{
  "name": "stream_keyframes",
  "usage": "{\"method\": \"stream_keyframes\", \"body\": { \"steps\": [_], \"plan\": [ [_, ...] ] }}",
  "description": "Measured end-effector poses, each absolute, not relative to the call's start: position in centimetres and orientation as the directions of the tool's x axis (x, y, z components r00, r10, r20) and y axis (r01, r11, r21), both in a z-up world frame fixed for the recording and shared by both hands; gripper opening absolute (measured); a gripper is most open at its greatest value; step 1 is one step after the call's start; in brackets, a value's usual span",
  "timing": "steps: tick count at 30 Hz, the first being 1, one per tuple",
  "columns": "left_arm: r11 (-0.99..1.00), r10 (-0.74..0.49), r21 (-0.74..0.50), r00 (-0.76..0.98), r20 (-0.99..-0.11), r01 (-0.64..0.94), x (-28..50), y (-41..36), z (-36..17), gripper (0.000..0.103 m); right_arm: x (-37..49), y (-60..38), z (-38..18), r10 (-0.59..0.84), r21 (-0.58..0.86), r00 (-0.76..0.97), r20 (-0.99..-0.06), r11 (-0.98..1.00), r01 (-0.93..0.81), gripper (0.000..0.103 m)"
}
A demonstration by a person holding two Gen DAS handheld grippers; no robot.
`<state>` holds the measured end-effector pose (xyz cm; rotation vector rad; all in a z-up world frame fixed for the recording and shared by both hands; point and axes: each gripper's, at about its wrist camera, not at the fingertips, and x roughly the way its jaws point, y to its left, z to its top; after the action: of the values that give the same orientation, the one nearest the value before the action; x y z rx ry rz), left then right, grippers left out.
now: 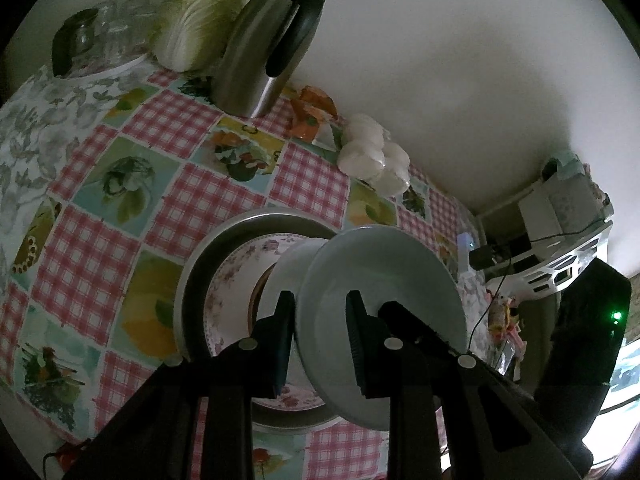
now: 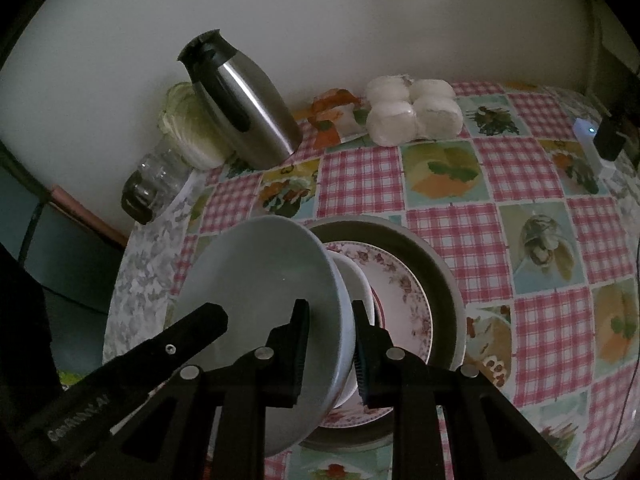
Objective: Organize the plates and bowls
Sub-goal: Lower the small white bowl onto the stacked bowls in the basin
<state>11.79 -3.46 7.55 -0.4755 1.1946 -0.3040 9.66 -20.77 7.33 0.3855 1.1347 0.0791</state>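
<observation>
Both grippers, left (image 1: pixel 322 344) and right (image 2: pixel 330 354), clamp opposite rims of the pale bowl (image 1: pixel 380 280), tilted above stacked floral plate (image 2: pixel 404 292).

pale bowl (image 1: pixel 380 276): plain, glossy, tipped up on edge, rim clamped on both sides, raised over the stack | floral plate (image 2: pixel 404 292): white, pink flower border, flat inside grey round tray (image 2: pixel 444 276) | small white bowl (image 2: pixel 356 280): upright on the floral plate, just behind the pale bowl, contact unclear
</observation>
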Motion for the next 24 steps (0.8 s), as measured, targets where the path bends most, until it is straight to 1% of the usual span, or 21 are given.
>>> {"method": "stream_keyframes", "body": {
  "steps": [13,16,18,19,20,24],
  "plan": [
    [0.869,-0.454,-0.493,0.323,-0.83,-0.045,12.0,-3.5,6.6,0.026,9.9,-19.8,7.0,0.196,0.262,0.416,-0.888,0.959,0.109,0.024],
    [0.876,-0.441,-0.48,0.325,-0.837,-0.05,11.9,-3.5,6.5,0.026,9.9,-19.5,7.0,0.146,0.206,0.421,-0.895,0.973,0.1,0.024],
    [0.882,-0.428,-0.469,0.326,-0.843,-0.055,11.9,-3.3,6.4,0.026,10.0,-19.5,7.0,0.127,0.185,0.423,-0.897,0.978,0.1,0.026],
    [0.884,-0.422,-0.464,0.328,-0.845,-0.06,12.0,-3.2,6.4,0.026,10.0,-19.6,7.0,0.13,0.191,0.429,-0.894,0.976,0.101,0.029],
    [0.885,-0.417,-0.46,0.33,-0.847,-0.063,12.0,-3.1,6.3,0.026,10.0,-19.7,7.1,0.13,0.191,0.434,-0.891,0.976,0.1,0.03],
    [0.877,-0.43,-0.476,0.338,-0.837,-0.063,12.0,-2.8,6.4,0.026,9.9,-19.8,7.3,0.137,0.197,0.442,-0.887,0.976,0.094,0.031]
  ]
}}
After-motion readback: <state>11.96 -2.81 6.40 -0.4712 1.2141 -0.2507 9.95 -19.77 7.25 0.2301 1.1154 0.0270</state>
